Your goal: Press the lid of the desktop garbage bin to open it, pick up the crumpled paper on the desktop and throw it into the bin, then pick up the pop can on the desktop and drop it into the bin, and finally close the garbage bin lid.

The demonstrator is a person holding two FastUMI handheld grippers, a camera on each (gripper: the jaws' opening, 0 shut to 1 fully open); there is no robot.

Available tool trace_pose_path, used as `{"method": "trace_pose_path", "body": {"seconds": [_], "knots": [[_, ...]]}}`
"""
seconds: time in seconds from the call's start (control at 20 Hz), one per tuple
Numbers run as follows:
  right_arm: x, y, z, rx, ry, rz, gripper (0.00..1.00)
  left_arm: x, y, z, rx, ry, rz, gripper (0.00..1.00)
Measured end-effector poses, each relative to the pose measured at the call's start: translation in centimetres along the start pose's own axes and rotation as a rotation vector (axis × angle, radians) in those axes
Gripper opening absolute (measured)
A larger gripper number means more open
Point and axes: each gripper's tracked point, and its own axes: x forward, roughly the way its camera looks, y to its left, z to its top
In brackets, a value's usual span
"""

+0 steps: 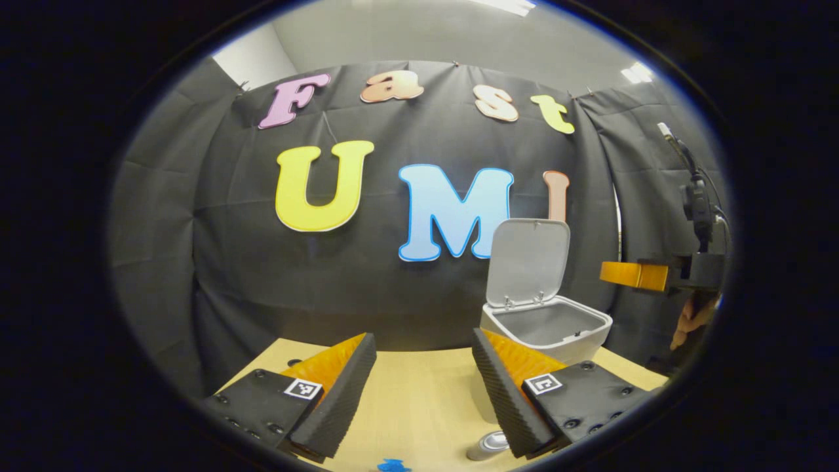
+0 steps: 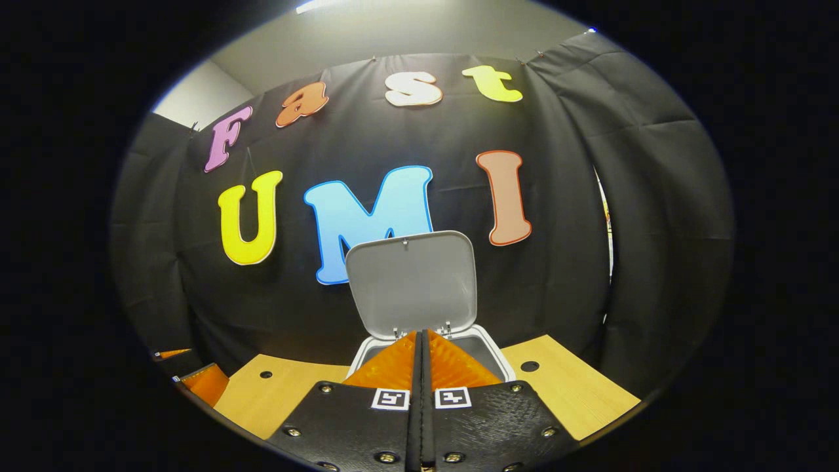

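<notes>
Left gripper (image 1: pixel 419 387): fingers spread wide, nothing held, above the table (image 1: pixel 419 393). Pop can (image 1: pixel 488 446) lies at the lower edge, cut off by the finger; judged light, slick, dentable, best taken across its body. Bin (image 1: pixel 547 324) stands open, lid (image 1: pixel 527 262) raised. Right gripper (image 2: pixel 421 367): fingers pressed together, empty, before the bin. Bin contents are hidden.

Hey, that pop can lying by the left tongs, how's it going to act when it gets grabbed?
The pop can appears to lie on its side on the table, so a nudge would probably roll it. It looks like smooth metal, so likely slippery. It may dent if squeezed hard.
</notes>
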Motion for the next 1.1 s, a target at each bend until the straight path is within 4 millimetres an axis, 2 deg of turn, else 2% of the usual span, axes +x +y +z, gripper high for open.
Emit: {"method": "trace_pose_path", "body": {"seconds": [0.15,0.2,0.25,0.35,0.4,0.5,0.55,0.8,0.9,1.0,1.1], "knots": [[-0.4,0.4,0.6,-0.02,-0.006,0.008,0.03,-0.1,0.2,0.0,-0.001,-0.002,-0.002,0.97],[-0.6,0.5,0.6,-0.025,-0.007,0.013,0.16,-0.2,0.2,-0.1,-0.001,-0.003,-0.003,1.0],[-0.7,0.7,0.7,-0.029,-0.009,0.017,0.23,-0.2,0.3,-0.1,-0.001,-0.003,-0.003,1.0],[-1.1,0.8,1.0,-0.048,-0.018,0.018,0.73,-0.2,0.7,-0.1,-0.005,0.0,0.002,0.97],[-1.4,1.0,1.2,-0.051,-0.022,0.028,0.74,-0.3,1.0,-0.4,-0.008,0.004,0.004,0.97],[-1.7,1.3,1.4,-0.068,-0.025,0.031,0.92,-0.5,1.4,-0.6,-0.01,0.01,0.008,0.93],[-1.9,1.4,1.8,-0.077,-0.031,0.032,0.92,-0.6,1.6,-0.6,-0.01,0.011,0.011,1.0],[-2.4,2.7,2.7,-0.104,-0.053,0.052,0.92,-1.0,2.8,-1.9,-0.011,0.026,0.028,1.0],[-2.6,3.2,3.0,-0.128,-0.059,0.064,0.93,-1.1,3.4,-3.2,-0.014,0.04,0.037,1.0],[-2.7,3.7,3.6,-0.152,-0.069,0.073,0.93,-1.2,4.2,-4.5,-0.02,0.055,0.052,0.93],[-2.7,4.2,4.1,-0.153,-0.08,0.082,0.92,-1.4,5.0,-6.1,-0.029,0.079,0.065,0.97]]}}
